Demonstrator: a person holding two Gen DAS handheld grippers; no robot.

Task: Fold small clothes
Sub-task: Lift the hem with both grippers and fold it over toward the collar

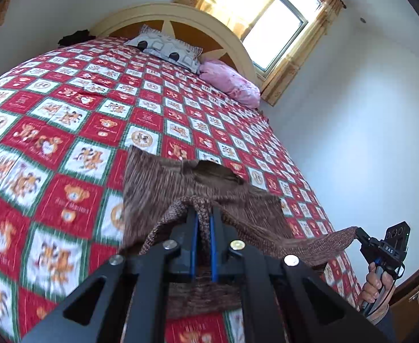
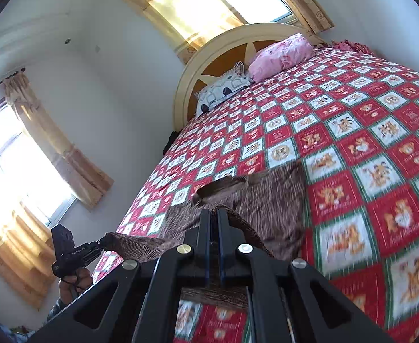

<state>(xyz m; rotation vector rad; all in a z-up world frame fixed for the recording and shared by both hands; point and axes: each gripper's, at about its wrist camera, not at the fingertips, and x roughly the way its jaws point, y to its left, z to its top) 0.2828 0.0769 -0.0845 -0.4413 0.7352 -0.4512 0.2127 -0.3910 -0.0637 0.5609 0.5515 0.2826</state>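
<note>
A small brown knitted garment (image 1: 163,183) lies partly on the red, white and green bear-print bedspread (image 1: 66,108), near the bed's foot. My left gripper (image 1: 202,214) is shut on one bunched near corner of it and holds that edge lifted. My right gripper (image 2: 215,214) is shut on the other near corner. The garment also shows in the right wrist view (image 2: 272,197), its far part resting on the bedspread (image 2: 366,131). Each gripper appears in the other's view, with the knit stretched between them: the right one (image 1: 359,233) and the left one (image 2: 102,243).
A grey patterned pillow (image 1: 166,48) and a pink pillow (image 1: 229,80) lie at the cream and orange headboard (image 1: 180,20). A dark item (image 1: 73,37) sits at the bed's far left corner. Curtained windows (image 1: 275,31) stand behind the headboard and along the side wall (image 2: 18,165).
</note>
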